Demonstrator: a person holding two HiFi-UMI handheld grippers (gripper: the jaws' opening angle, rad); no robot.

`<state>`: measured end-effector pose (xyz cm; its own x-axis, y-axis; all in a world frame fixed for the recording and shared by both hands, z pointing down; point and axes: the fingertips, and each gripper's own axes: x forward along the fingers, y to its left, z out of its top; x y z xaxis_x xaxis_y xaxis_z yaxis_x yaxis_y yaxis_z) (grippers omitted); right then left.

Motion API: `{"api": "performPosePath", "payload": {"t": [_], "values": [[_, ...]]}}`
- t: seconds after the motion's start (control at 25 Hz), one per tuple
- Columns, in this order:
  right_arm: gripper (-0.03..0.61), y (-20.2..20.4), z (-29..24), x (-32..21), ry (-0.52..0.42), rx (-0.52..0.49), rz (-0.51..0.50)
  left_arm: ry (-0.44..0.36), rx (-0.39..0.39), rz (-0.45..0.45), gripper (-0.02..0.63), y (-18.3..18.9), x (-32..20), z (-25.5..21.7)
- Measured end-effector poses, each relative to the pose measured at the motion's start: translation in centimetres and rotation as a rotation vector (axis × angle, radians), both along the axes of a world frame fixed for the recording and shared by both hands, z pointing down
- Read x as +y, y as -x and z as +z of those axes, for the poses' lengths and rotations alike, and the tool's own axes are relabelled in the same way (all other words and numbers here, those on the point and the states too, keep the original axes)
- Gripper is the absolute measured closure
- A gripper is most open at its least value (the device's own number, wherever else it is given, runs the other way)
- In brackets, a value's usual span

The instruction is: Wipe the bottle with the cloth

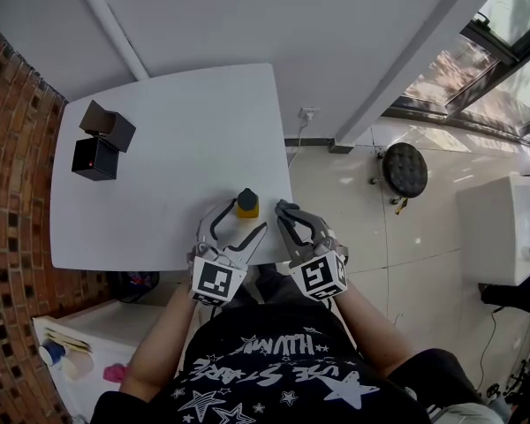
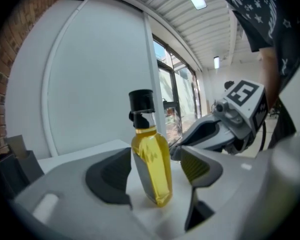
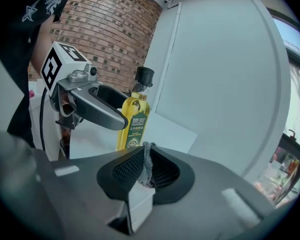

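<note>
Field notes:
- bottle: clear, yellow liquid, black cap, green-and-yellow label.
- cloth: grey, perhaps a mesh weave; too little of it shows.
- surface: plain white.
- fingers: dark grey pads on light grey bodies.
- brick wall: red-brown, with scattered dark bricks.
- shirt: black, with white stars.

White worktop, set beside a brick wall. Carries, near its left edge, two black things that touch: a square box and a tilted box just behind. Off to the right, on the tiled floor, a round black stool; on the wall, a socket with a hanging cable.
</note>
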<state>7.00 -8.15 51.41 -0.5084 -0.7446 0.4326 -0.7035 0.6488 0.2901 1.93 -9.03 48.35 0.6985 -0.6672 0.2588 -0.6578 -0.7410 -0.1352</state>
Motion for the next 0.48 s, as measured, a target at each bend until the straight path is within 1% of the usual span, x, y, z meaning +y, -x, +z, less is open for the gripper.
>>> {"api": "performPosePath", "payload": {"t": [0.08, 0.16, 0.28, 0.36, 0.4, 0.44, 0.48], "values": [[0.538, -0.09, 0.04, 0.08, 0.004, 0.002, -0.003, -0.002, 0.001, 0.085, 0.281, -0.16, -0.14, -0.26], [0.538, -0.11, 0.12, 0.21, 0.007, 0.004, -0.008, 0.014, -0.024, 0.181, 0.265, -0.09, -0.17, 0.23], [0.538, -0.21, 0.29, 0.35, 0.012, 0.009, -0.012, 0.041, -0.095, 0.337, 0.265, -0.45, -0.07, 0.52], [0.538, -0.36, 0.39, 0.31, 0.016, 0.011, -0.009, 0.045, -0.143, 0.419, 0.267, -0.82, -0.25, 0.43], [0.538, -0.41, 0.41, 0.28, 0.019, 0.012, -0.008, 0.048, -0.159, 0.447, 0.269, -0.94, -0.4, 0.39], [0.538, -0.43, 0.41, 0.24, 0.022, 0.013, -0.009, 0.053, -0.168, 0.467, 0.291, -1.01, -0.55, 0.36], [0.538, -0.43, 0.4, 0.19, 0.023, 0.013, -0.009, 0.059, -0.171, 0.482, 0.335, -1.03, -0.65, 0.34]]}}
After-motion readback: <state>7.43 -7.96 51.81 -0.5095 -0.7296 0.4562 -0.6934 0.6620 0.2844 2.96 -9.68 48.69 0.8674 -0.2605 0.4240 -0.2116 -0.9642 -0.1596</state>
